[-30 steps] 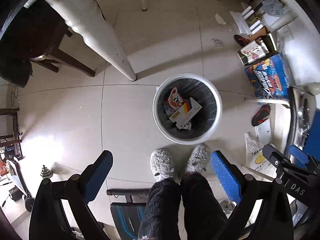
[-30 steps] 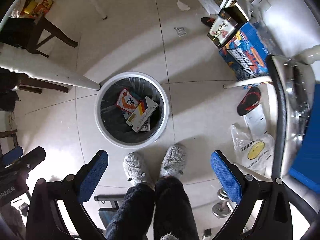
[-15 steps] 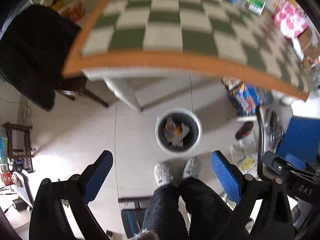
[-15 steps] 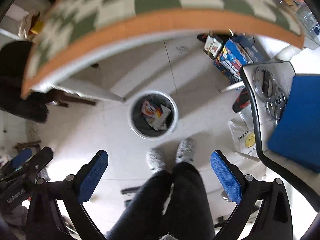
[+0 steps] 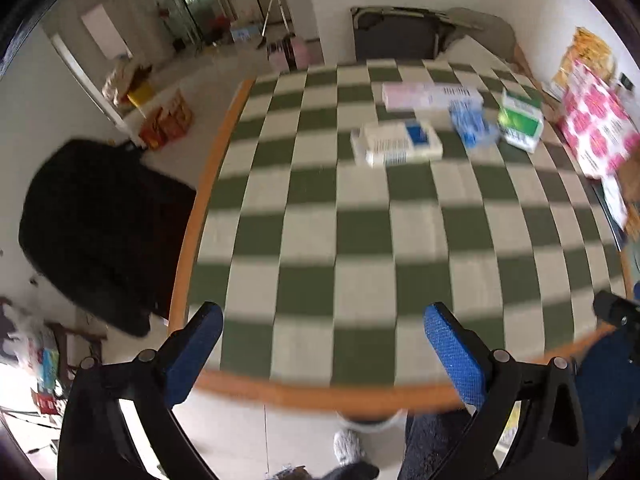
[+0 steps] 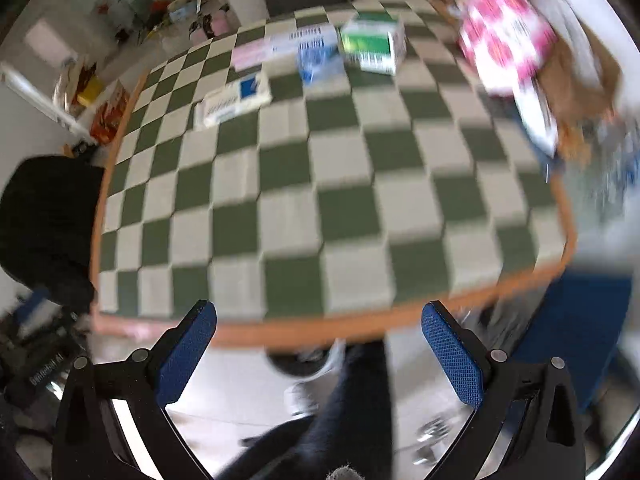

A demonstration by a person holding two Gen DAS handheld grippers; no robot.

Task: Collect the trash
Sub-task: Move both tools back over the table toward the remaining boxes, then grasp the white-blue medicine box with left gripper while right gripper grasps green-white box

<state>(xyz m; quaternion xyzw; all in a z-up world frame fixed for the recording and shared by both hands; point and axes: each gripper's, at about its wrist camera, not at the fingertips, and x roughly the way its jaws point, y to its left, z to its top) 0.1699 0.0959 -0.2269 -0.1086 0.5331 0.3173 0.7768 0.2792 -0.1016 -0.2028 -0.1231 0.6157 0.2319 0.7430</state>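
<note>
Both tongs, left [image 5: 322,354] and right [image 6: 320,350], gape empty. 4 cartons [image 5: 396,144] await collection, upper right on the checkered tabletop [image 5: 320,240]. Bin [image 6: 304,360] partly visible beneath the table edge. Task incomplete.

Four blurred boxes [image 5: 397,143], apparently cartons, lie on the table's far side.

Table [image 5: 360,240]: green-and-white checks, orange rim. Finger pads [image 5: 452,356] blue, textured; gripper frames black. Ahead of the fingers: white box [image 5: 396,144] with blue patch; pink-and-white box [image 5: 430,96]; blue-and-white packet [image 5: 472,126]; green-and-white carton [image 5: 520,122]. Further right: white box with pink spots [image 5: 596,132]. Left: black garment [image 5: 96,232].
</note>
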